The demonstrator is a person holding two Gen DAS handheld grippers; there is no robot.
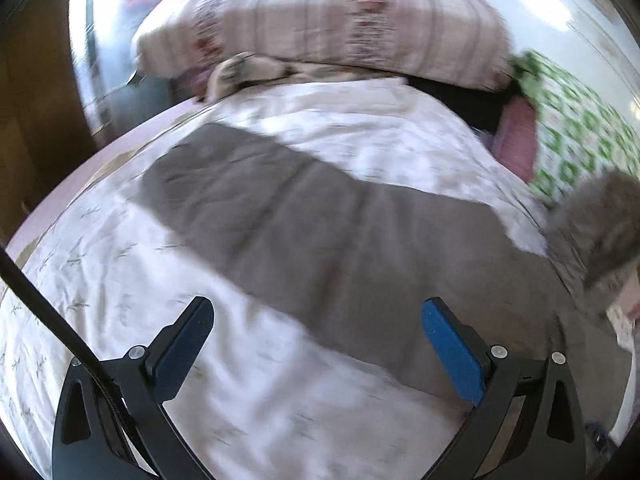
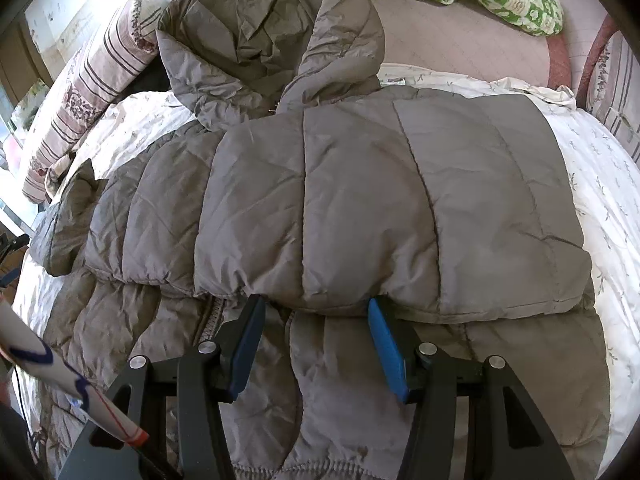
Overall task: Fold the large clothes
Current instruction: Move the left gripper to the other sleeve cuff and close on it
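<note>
Both cameras sit just behind their own gripper fingers and look steeply down on the bed. The left wrist view faces the striped pillow [image 1: 320, 20] at 12 o'clock, with the grey coat [image 1: 340, 240] running from 10 to 4. The right wrist view hangs close over that coat [image 2: 340, 208], its hood at 12 o'clock. Both share the coat, white bedspread [image 1: 120, 280] and green quilt [image 1: 580, 132].

The left wrist view is motion-blurred; in the right, the grey padded coat [image 2: 340, 208] runs off the bottom edge
</note>
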